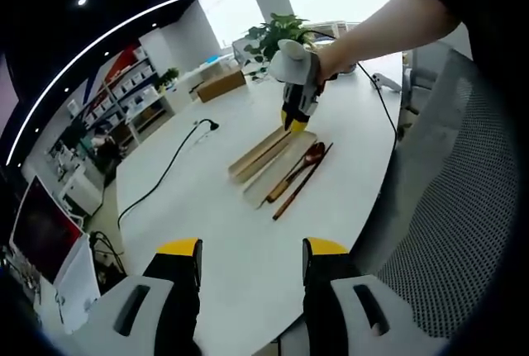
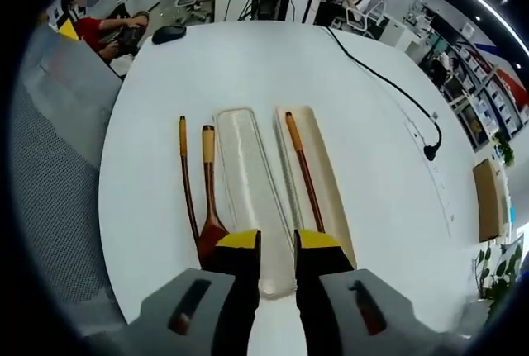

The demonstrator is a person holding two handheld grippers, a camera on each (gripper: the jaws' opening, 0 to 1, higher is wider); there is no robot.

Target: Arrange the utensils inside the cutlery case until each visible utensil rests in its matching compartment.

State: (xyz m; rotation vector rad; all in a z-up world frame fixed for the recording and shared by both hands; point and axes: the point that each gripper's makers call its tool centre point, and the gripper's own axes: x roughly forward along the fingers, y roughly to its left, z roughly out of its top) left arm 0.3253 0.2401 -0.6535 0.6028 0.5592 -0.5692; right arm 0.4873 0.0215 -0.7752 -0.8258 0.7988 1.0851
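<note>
A wooden case tray (image 2: 332, 176) lies on the white table (image 2: 248, 59) with one brown chopstick (image 2: 302, 166) inside it. Beside it sits a clear tray (image 2: 248, 174). Left of that, on the table, lie a wooden spoon (image 2: 208, 195) and a second chopstick (image 2: 187, 176). My right gripper (image 2: 278, 241) hovers over the near ends of both trays, jaws a narrow gap apart with nothing seen between them. In the left gripper view, a hand holds it (image 1: 291, 118) at the far end of the case (image 1: 258, 154), with the spoon (image 1: 299, 166) alongside. My left gripper (image 1: 251, 248) is open, high above the table.
A black cable (image 2: 380, 75) ends in a plug (image 2: 430, 154) on the right of the table. A mouse (image 2: 168, 34) lies at the far edge, and a person sits beyond it. A brown box (image 1: 219, 85), a plant (image 1: 281, 34) and a mesh chair (image 1: 463, 207) stand around.
</note>
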